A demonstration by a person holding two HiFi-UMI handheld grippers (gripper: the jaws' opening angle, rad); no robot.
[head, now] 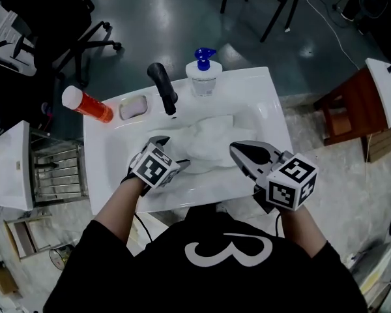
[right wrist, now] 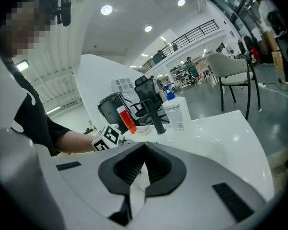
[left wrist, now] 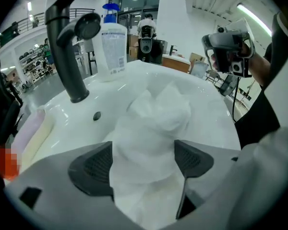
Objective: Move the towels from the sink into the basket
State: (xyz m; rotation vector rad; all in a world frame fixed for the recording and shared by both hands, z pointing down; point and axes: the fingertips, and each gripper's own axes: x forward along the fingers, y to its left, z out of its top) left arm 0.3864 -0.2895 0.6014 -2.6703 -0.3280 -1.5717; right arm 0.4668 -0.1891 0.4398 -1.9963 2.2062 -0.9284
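A heap of white towels (head: 208,141) lies in the basin of the white sink (head: 264,93). My left gripper (head: 171,152) points steeply down at the heap's left end. In the left gripper view its jaws (left wrist: 144,164) stand wide open, with the towels (left wrist: 153,123) bulging up between the two pads. My right gripper (head: 240,151) hovers over the basin's near right side, close to the towels. Its jaws (right wrist: 144,147) are shut tip to tip with nothing gripped. No basket shows in any view.
A black faucet (head: 163,87), a pump bottle (head: 203,70), a soap dish (head: 133,107) and an orange bottle (head: 86,104) line the sink's far edge. A wire rack (head: 52,168) stands left of the sink, an office chair (head: 58,25) behind it, a wooden stool (head: 352,106) at right.
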